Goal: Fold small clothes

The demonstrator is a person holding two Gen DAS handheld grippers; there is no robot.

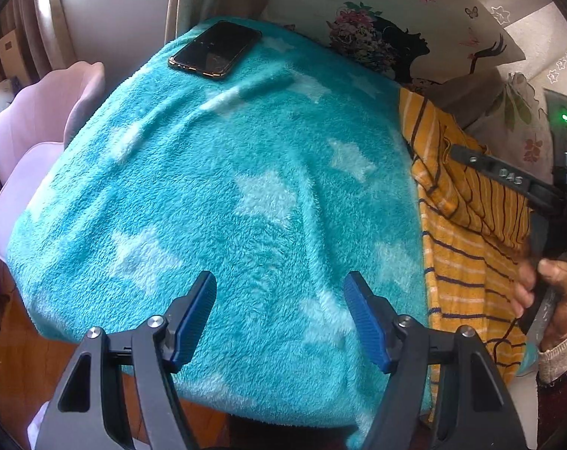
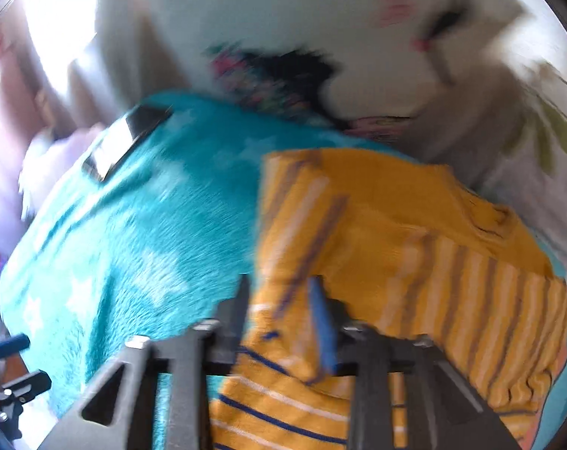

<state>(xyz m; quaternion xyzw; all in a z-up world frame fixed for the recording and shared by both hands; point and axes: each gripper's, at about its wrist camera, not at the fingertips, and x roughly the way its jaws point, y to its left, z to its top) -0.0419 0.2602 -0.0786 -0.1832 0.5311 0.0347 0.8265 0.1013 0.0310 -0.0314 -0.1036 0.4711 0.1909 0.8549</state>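
A yellow garment [image 1: 467, 225] with dark and white stripes lies rumpled on the right side of a turquoise star-print blanket [image 1: 223, 195]. My left gripper [image 1: 280, 279] hovers open over bare blanket to the garment's left, with nothing between its blue pads. In the blurred right wrist view, my right gripper [image 2: 281, 303] stands over the garment's [image 2: 396, 225] left edge with its jaws apart. Yellow cloth shows in the gap, but the pads do not press on it. A hand [image 1: 553, 300] holds the right gripper at the far right of the left wrist view.
A black phone [image 1: 216, 49] lies on the blanket's far left corner. A printed pillow [image 1: 388, 33] leans behind the blanket. A lilac chair [image 1: 32, 127] stands to the left over wooden floor [image 1: 17, 367]. The blanket's near edge drops off just under my left gripper.
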